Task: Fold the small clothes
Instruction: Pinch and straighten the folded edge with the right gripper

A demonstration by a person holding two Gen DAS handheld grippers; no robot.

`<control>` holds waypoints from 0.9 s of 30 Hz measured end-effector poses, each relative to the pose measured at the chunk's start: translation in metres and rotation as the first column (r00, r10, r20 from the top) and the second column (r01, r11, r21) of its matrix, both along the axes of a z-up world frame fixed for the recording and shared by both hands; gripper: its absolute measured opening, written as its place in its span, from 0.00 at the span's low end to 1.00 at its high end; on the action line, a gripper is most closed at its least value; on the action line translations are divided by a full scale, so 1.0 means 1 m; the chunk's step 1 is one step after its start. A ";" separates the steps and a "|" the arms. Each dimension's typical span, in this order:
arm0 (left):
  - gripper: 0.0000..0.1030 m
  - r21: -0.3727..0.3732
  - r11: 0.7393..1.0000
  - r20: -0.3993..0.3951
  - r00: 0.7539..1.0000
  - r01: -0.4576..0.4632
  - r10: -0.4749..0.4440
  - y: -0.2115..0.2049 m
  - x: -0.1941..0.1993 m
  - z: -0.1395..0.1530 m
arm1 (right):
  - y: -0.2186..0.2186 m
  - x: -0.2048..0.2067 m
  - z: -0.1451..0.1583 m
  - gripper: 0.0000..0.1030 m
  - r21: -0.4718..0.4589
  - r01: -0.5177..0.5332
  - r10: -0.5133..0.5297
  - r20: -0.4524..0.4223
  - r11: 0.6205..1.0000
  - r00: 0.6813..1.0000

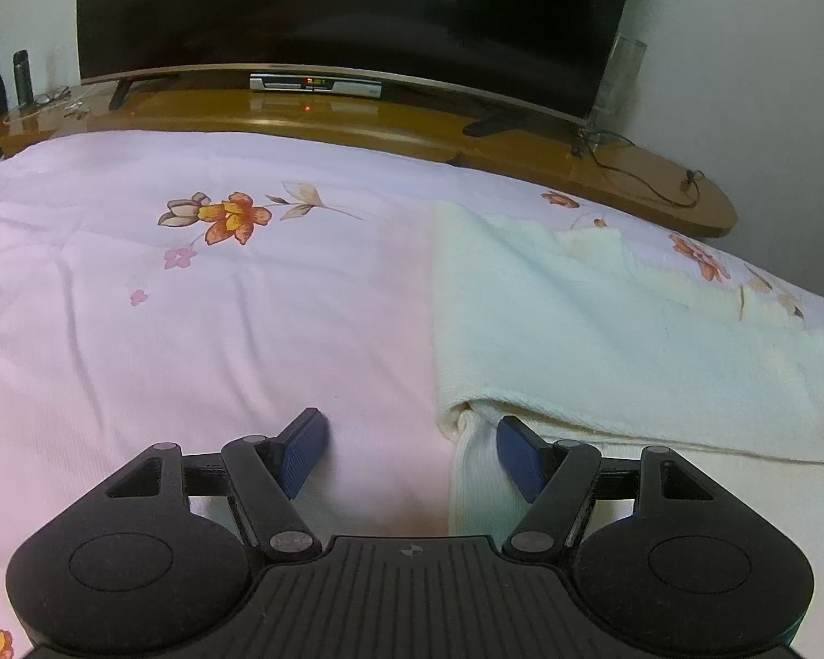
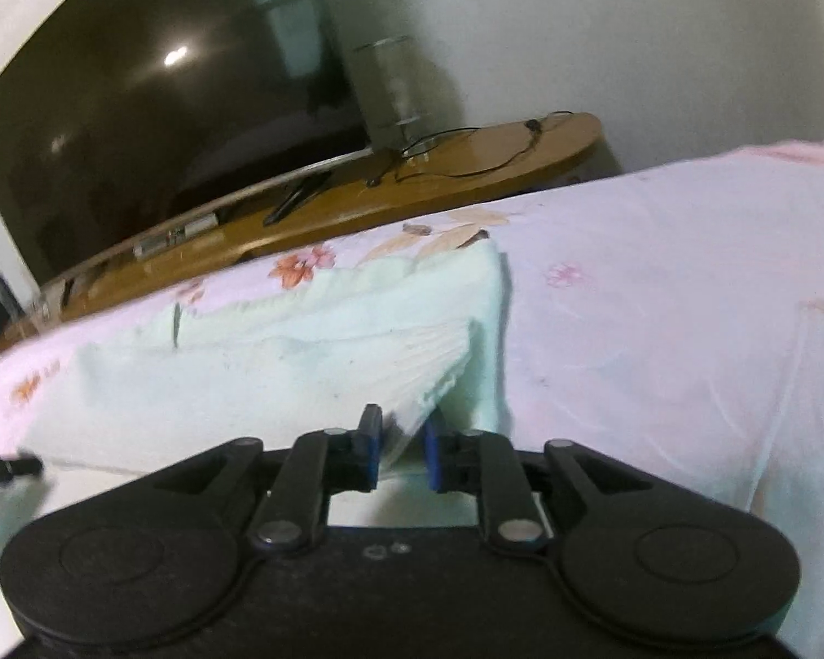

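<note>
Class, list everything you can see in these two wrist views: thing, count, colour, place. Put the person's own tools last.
Cloth: one, cream white, folded, on the bed's right side in the left view.
Bedsheet: one, pink with orange flowers, covering the bed.
Television: one, black, on the stand.
Stand: one, brown wood, behind the bed.
Set-top box: one, silver, under the television.
Cable: one, black, on the stand's right end.
Left tool: one, black with blue pads, open beside the cloth.
Right tool: one, black with blue pads, cloth corner between narrowly parted pads.
</note>
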State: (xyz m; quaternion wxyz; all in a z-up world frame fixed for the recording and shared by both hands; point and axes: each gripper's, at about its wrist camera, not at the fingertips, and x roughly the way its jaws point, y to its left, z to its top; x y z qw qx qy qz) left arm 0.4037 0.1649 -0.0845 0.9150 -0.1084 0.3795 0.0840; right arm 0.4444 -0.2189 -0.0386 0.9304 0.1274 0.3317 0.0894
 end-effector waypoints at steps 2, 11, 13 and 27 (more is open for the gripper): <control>0.67 0.003 1.000 -0.001 1.000 0.002 -0.002 0.000 0.000 0.000 | -0.004 0.002 0.000 0.06 0.015 0.003 -0.002 -0.002 1.000 1.000; 0.67 0.015 1.000 0.005 1.000 0.002 -0.003 -0.003 -0.002 0.000 | -0.011 0.004 0.022 0.06 -0.014 -0.032 0.034 0.143 0.999 0.989; 0.67 0.016 1.000 0.004 1.000 0.006 -0.007 -0.003 -0.002 0.000 | -0.011 0.018 -0.008 0.06 -0.078 -0.020 0.019 -0.009 0.997 1.000; 0.67 0.016 1.000 0.000 1.000 0.015 -0.015 -0.003 -0.003 0.001 | -0.018 0.004 -0.007 0.06 -0.049 -0.030 0.031 0.026 0.998 0.999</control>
